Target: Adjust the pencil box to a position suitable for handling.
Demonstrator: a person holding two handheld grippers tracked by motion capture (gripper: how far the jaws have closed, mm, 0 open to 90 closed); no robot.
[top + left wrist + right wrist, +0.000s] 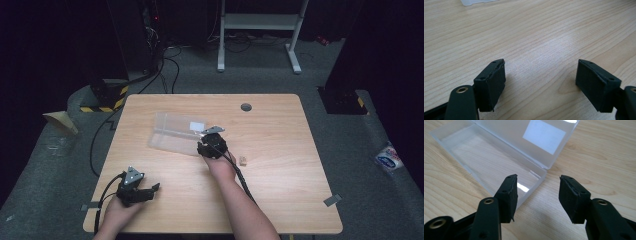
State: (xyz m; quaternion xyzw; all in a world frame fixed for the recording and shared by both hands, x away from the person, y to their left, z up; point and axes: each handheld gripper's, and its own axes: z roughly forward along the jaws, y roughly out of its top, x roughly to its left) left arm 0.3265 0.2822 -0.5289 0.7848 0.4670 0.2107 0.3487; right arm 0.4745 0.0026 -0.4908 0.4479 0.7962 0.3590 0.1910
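A clear plastic box (175, 134) lies open in the middle of the wooden table (280, 190), its lid laid back with a white label (196, 125) on it. The box (481, 157) has nothing in its tray. My right gripper (206, 139) hovers at the box's near right corner. Its jaws stand open with nothing between them, seen as right gripper (537, 180) over that corner. A small tan block (243, 160) lies just right of that hand. My left gripper (152, 191) rests open low over bare wood near the front left, seen as left gripper (541, 62).
A round grommet hole (246, 107) sits near the table's far edge. Grey tape tabs (332, 200) stick out at the front corners. Cables (170, 65) and a white desk frame (260, 22) lie on the floor beyond the table.
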